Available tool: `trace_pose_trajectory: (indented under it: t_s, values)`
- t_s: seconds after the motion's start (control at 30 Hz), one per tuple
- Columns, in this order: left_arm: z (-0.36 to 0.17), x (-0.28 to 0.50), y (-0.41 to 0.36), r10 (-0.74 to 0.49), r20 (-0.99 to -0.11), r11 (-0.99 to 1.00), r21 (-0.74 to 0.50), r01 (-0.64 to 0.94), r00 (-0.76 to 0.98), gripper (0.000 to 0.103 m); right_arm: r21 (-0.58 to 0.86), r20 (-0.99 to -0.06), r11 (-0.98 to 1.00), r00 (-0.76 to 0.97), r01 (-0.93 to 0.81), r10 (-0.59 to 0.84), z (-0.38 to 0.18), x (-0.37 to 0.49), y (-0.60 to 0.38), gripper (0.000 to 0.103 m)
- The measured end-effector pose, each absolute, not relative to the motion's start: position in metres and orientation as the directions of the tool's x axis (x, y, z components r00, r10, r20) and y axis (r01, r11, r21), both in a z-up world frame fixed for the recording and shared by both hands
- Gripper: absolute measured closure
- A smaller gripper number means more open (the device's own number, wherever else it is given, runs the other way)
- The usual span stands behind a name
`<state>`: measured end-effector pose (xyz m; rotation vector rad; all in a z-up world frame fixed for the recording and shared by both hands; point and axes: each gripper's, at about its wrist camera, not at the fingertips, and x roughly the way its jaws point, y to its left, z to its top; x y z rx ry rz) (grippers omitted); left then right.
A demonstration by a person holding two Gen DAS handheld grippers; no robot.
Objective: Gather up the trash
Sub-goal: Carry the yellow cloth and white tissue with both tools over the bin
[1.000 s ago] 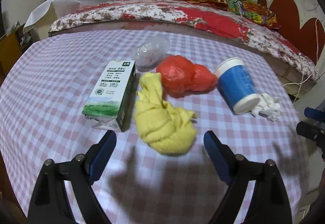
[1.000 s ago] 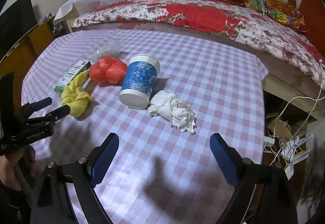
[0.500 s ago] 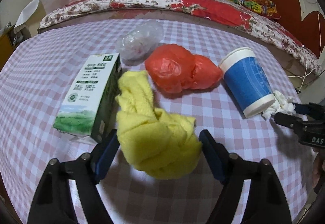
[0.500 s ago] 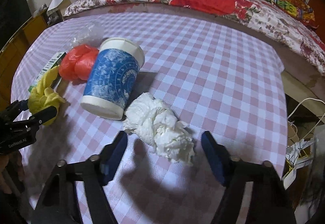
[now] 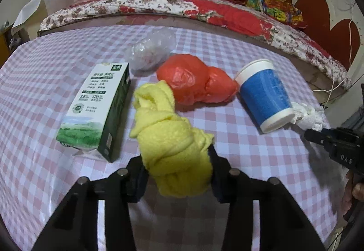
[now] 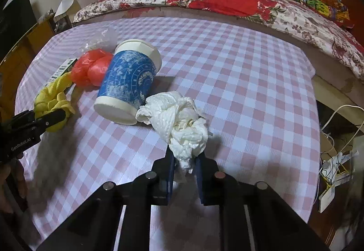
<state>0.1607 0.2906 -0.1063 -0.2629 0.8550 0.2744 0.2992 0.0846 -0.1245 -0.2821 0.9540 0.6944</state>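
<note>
My left gripper [image 5: 176, 160] is shut on the near end of a crumpled yellow cloth [image 5: 168, 134] lying on the checked table. My right gripper [image 6: 184, 163] is shut on the near end of a crumpled white paper towel [image 6: 179, 119]. A blue paper cup [image 5: 265, 97] lies on its side between them; it also shows in the right wrist view [image 6: 128, 83]. A red plastic bag [image 5: 195, 79], a green and white milk carton [image 5: 97, 107] and a clear plastic bag [image 5: 151, 52] lie behind the cloth.
The pink checked tablecloth [image 6: 238, 73] covers the table, whose right edge drops off near cables and clutter [image 6: 334, 160]. A bed with a floral red quilt [image 5: 182, 7] runs along the far side. A wooden cabinet [image 6: 20, 50] stands at the left.
Both grippers moved forward and down, then closed: the left on the yellow cloth, the right on the white paper towel. Both were open half a second ago.
</note>
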Motion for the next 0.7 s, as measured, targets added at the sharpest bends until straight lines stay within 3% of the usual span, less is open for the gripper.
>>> trace_pose_trajectory:
  t_s: [0.7]
  values:
    - [-0.072, 0.135, 0.222, 0.060, -0.720, 0.975, -0.107, -0.195, 0.692, 0.057, 0.091, -0.758, 0.835, 0.506, -0.542, 0.412, -0.069, 0.243, -0.014, 0.086]
